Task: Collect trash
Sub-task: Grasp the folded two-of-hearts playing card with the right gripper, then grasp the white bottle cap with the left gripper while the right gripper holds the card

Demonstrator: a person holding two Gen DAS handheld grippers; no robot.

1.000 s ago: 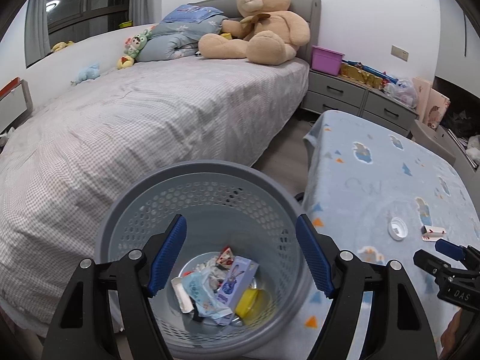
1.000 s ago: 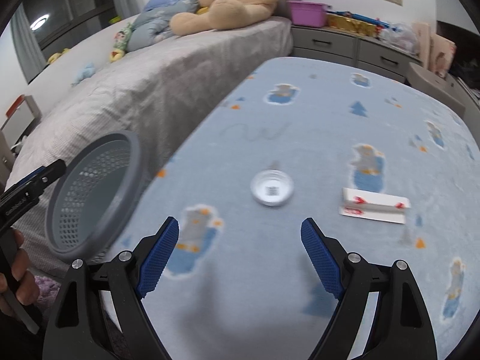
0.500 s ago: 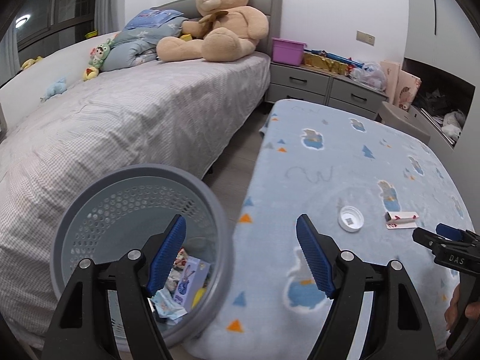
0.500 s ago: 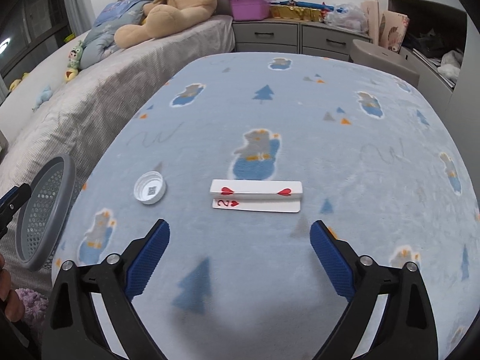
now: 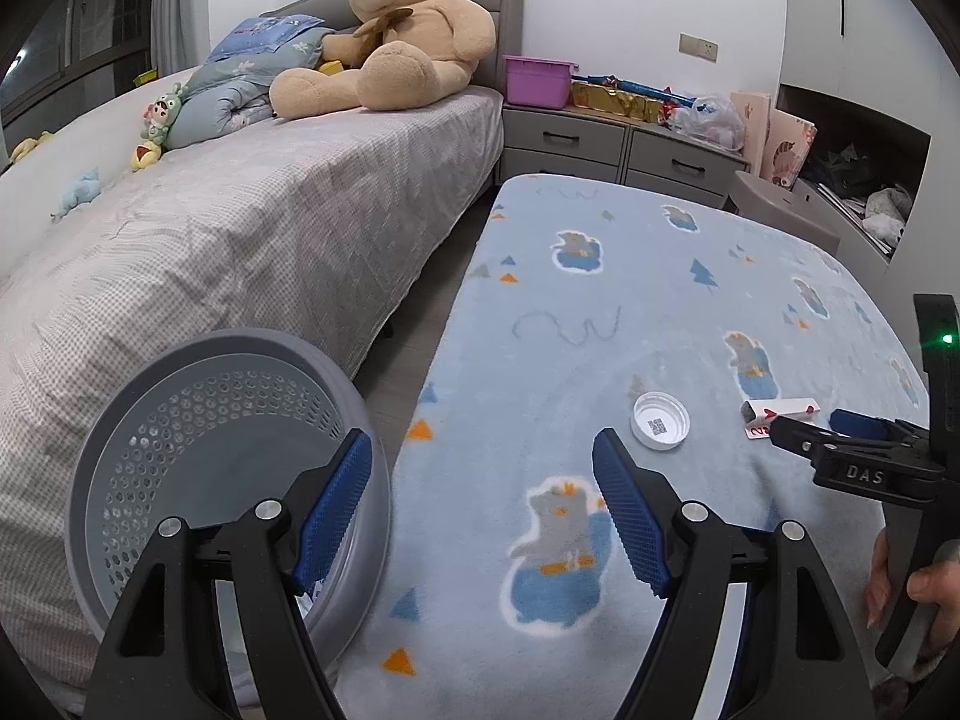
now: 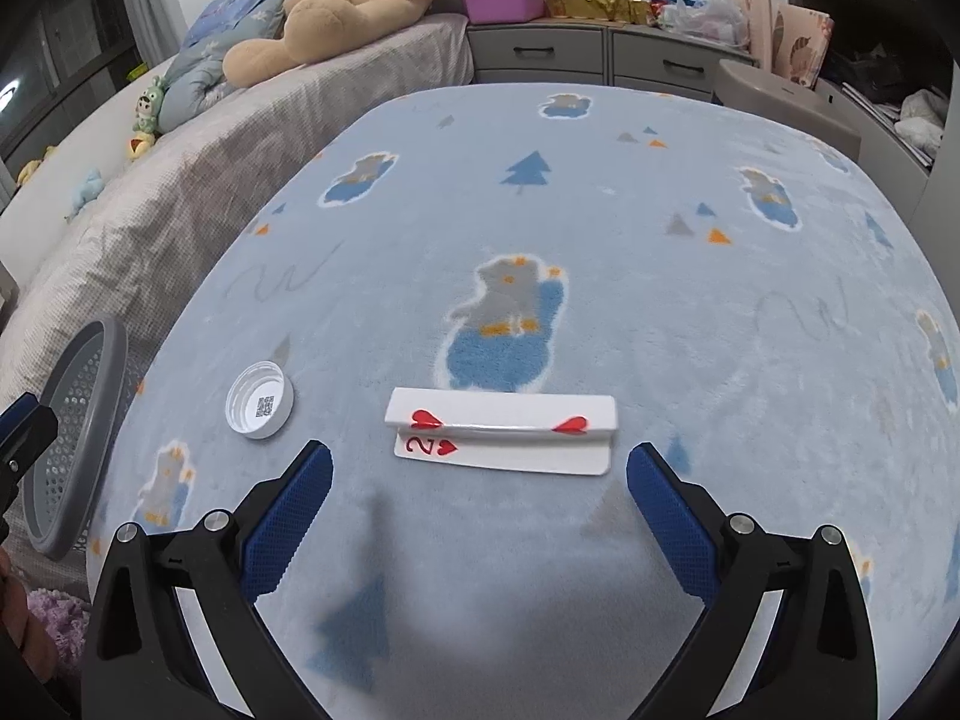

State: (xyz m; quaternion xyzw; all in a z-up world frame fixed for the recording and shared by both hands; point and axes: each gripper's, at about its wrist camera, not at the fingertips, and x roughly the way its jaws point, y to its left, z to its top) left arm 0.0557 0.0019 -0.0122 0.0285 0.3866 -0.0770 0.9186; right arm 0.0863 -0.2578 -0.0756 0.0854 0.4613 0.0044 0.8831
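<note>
A folded two-of-hearts playing card point(image 6: 503, 433) lies on the blue blanket-covered table point(image 6: 600, 240), just ahead of my open, empty right gripper point(image 6: 480, 486). A white bottle cap point(image 6: 260, 400) lies open side up to the card's left. In the left wrist view the cap point(image 5: 660, 420) and card point(image 5: 774, 414) lie ahead and right of my open, empty left gripper point(image 5: 483, 492). The right gripper point(image 5: 840, 438) shows there beside the card. A grey perforated trash basket point(image 5: 198, 450) stands left of the table; its contents are mostly hidden.
A bed point(image 5: 240, 222) with a large teddy bear point(image 5: 396, 36) and small toys runs along the left. Grey drawers point(image 5: 624, 144) with a purple bin point(image 5: 537, 81) and clutter stand behind the table. A narrow floor gap separates bed and table.
Both grippers swung right, away from the basket. The right gripper moved from facing the cap to centre on the folded card and came closer to it. Both stayed open.
</note>
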